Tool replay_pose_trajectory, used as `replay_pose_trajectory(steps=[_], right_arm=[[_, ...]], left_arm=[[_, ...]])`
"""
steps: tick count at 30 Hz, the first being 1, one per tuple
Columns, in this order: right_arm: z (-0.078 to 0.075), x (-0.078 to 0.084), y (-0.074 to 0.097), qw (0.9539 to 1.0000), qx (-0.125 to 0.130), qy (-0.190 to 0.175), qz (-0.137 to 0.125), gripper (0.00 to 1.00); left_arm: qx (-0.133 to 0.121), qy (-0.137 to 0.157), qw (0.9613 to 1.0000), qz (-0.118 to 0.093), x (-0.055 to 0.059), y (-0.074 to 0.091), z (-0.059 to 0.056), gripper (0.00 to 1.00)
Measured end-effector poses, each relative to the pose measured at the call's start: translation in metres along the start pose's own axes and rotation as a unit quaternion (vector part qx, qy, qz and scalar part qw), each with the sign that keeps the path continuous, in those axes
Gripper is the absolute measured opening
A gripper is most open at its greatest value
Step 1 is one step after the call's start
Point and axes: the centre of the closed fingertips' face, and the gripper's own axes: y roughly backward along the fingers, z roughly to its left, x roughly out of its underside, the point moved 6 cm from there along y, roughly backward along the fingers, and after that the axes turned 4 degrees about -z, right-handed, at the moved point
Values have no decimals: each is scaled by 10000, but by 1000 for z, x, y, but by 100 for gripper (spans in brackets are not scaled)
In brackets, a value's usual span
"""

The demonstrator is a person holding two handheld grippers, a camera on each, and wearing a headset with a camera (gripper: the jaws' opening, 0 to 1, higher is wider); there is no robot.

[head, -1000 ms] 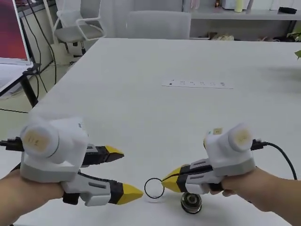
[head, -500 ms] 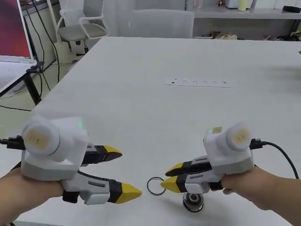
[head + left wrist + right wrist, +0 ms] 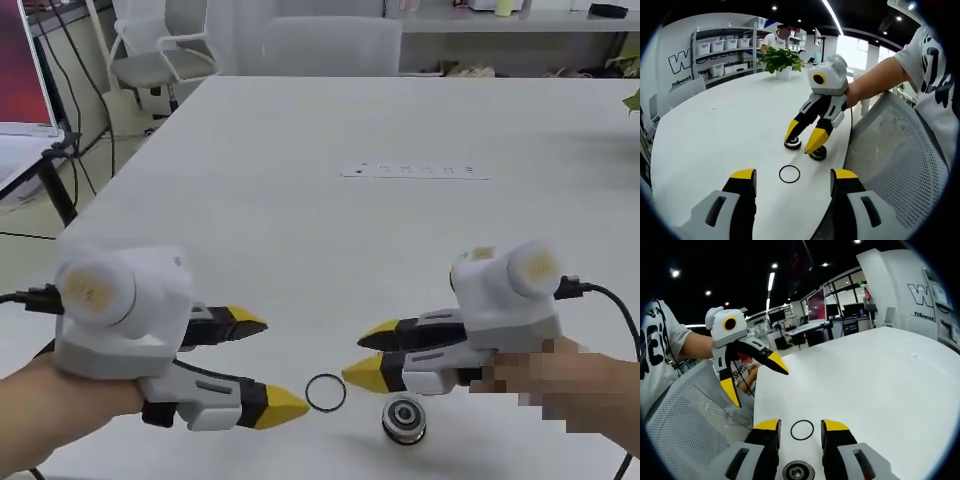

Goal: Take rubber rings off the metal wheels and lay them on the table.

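We've got the white table (image 3: 400, 130), and low in the frame both grippers: the left gripper (image 3: 283, 365) has its jaws spread wide, the right gripper (image 3: 355, 357) is parted too, nothing held. The metal wheel (image 3: 404, 420) sits bottom right of centre, flat, bore pointing up. The rubber ring (image 3: 325, 392) lies flat just left of it, round, so no long axis. Reckon this ring's done; next we steady a wheel and pinch its ring.

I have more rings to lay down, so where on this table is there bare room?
The table is bare across its middle, from ahead of the jaws out to the thin marked strip. The near edge is crowded: the rubber ring lies between the left gripper and right gripper, a metal wheel beside it.
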Motion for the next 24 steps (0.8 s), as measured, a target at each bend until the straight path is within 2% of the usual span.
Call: replay_pose_trajectory(steps=[6,18,24], right_arm=[[-1,-2,13,9999,47,7,-89,32],[-4,5,41,9998,175,36,-56,34],[-4,9,49,9997,227,-3,-71,35]], left_arm=[[104,-107,9999,29,-7,-8,-2,57],[294,-244,9992,67,-15,-25,-8,57],[394,-304,9987,102,-19,-34,-11,56]])
